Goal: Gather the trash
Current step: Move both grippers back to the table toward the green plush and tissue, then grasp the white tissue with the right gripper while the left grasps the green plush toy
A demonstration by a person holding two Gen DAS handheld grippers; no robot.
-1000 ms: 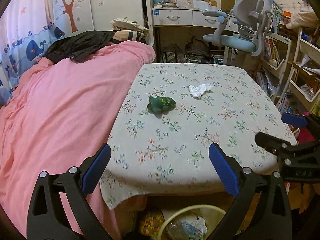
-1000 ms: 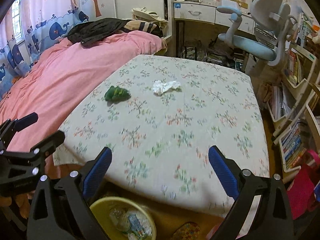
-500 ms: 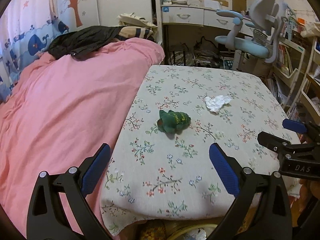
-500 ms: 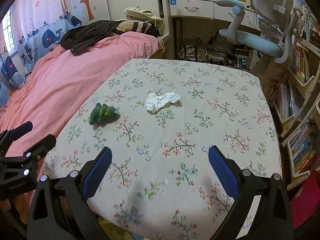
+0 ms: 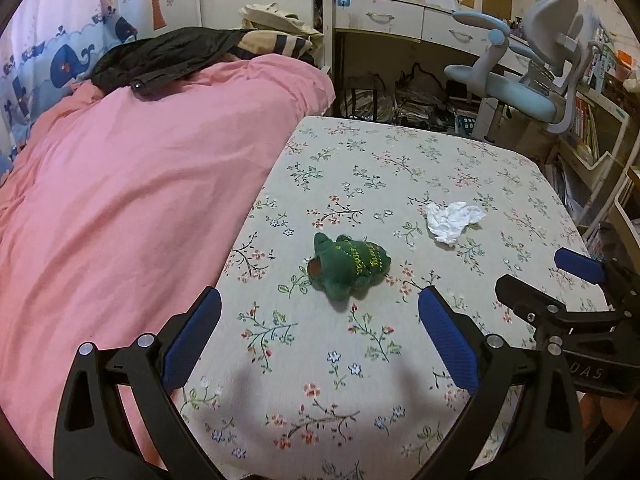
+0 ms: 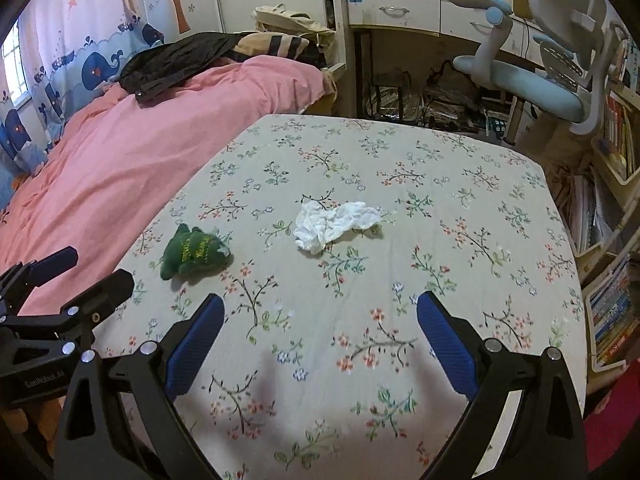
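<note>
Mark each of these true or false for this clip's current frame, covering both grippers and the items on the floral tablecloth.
1. The left gripper is open and holds nothing. True.
2. The right gripper is shut on the crumpled white tissue. False: it is open, and the tissue lies on the floral tablecloth ahead of it.
3. The small green plush toy touches the tissue. False: they lie apart.
4. The plush toy lies on the side of the tissue nearer the pink bed cover. True.
5. A pale blue desk chair stands beyond the table. True.
</note>
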